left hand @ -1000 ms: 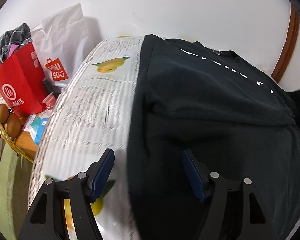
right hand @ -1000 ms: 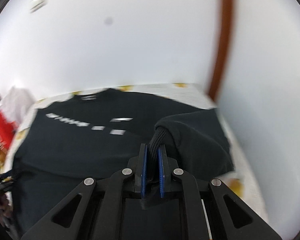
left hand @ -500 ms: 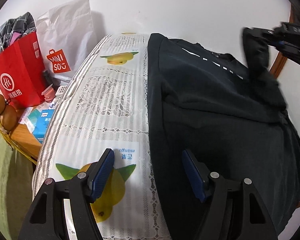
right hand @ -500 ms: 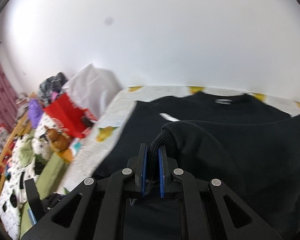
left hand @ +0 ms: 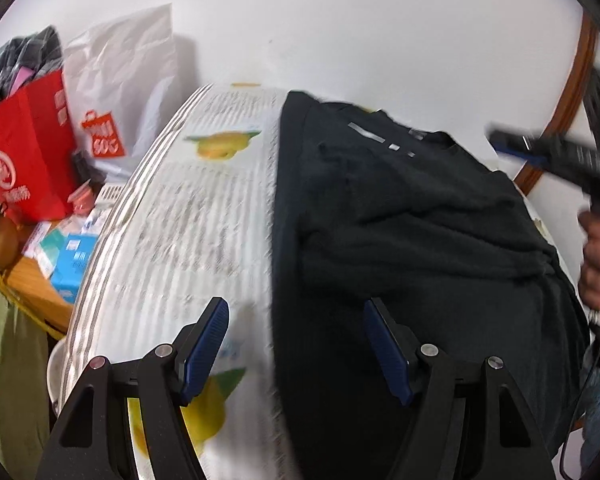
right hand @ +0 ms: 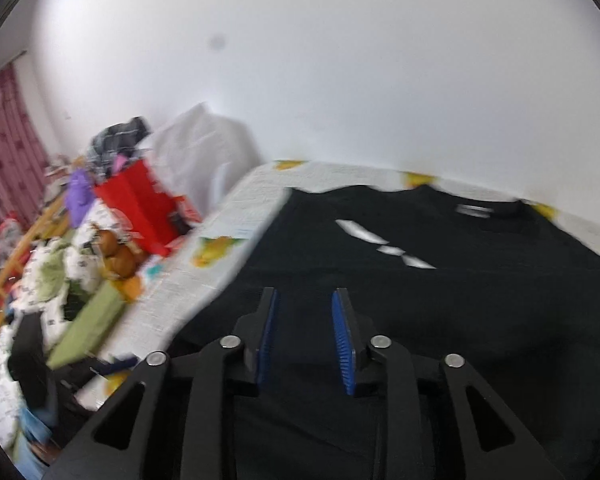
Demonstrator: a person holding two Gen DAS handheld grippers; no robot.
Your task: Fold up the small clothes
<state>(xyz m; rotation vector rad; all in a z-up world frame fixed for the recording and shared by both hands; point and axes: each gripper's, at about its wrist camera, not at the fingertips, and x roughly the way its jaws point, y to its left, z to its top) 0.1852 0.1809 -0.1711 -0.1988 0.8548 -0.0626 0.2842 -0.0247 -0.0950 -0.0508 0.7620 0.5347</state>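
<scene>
The black sweatshirt lay on the lemon-print tablecloth, along the table's right side. The left gripper hung above its near edge, spread wide and empty. The right gripper hovered over it, parted, holding nothing.
</scene>
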